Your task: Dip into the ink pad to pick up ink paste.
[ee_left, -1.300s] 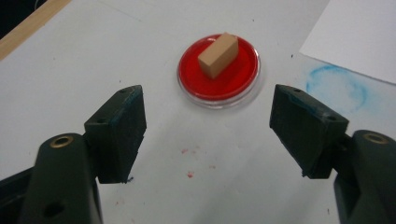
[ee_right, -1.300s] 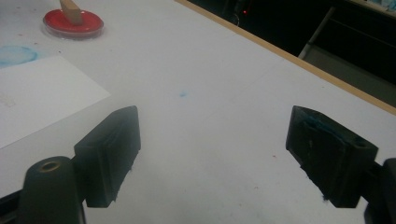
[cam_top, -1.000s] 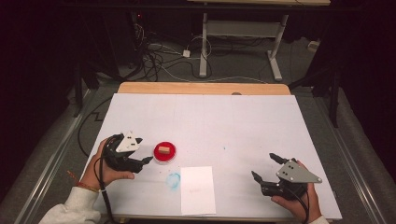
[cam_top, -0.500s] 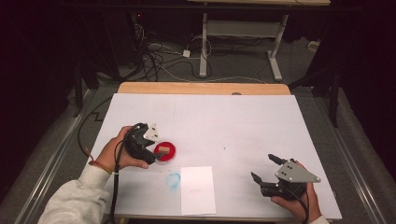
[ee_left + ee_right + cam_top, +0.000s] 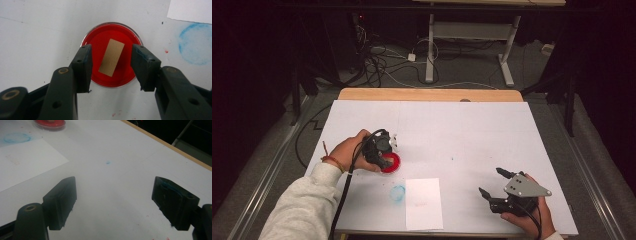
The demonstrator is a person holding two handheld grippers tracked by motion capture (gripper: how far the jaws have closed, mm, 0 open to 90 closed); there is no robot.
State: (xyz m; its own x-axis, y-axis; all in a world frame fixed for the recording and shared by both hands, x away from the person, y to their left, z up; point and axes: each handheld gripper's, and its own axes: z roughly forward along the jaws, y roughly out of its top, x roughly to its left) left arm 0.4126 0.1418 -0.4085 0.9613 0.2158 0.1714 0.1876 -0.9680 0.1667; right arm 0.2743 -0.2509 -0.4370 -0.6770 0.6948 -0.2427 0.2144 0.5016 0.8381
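Round clear dish of red liquid (image 5: 112, 55), with a small tan rectangular strip (image 5: 111, 57) lying in the middle of it, is what the work turns on. It sits on the white table top (image 5: 462, 130) toward the person's left, just beyond a blue ring stain (image 5: 397, 193) and a white sheet of paper (image 5: 424, 202) that lies near the front edge.

In the left gripper view, the left gripper (image 5: 112, 67) hangs directly over the dish with its 2 black jaws apart, 1 on each side of the tan strip, neither touching it as far as I can tell. The strip is tilted a little against the line between the jaws. In the high view the left hand (image 5: 347, 152) holds that gripper (image 5: 384, 159) over the near-left part of the dish.

The right gripper (image 5: 493, 184) rests well apart, near the front right of the table, its jaws wide open over bare table and gripping nothing; its own view shows the dish (image 5: 50, 123) far off at the top left.

As a judgement: the approach is done and the grasp is not. The strip is yet to be pinched and lifted out of the red liquid, and, I would guess, carried to the white sheet, which bears a faint reddish mark but no strip. Most of the job is therefore still ahead.
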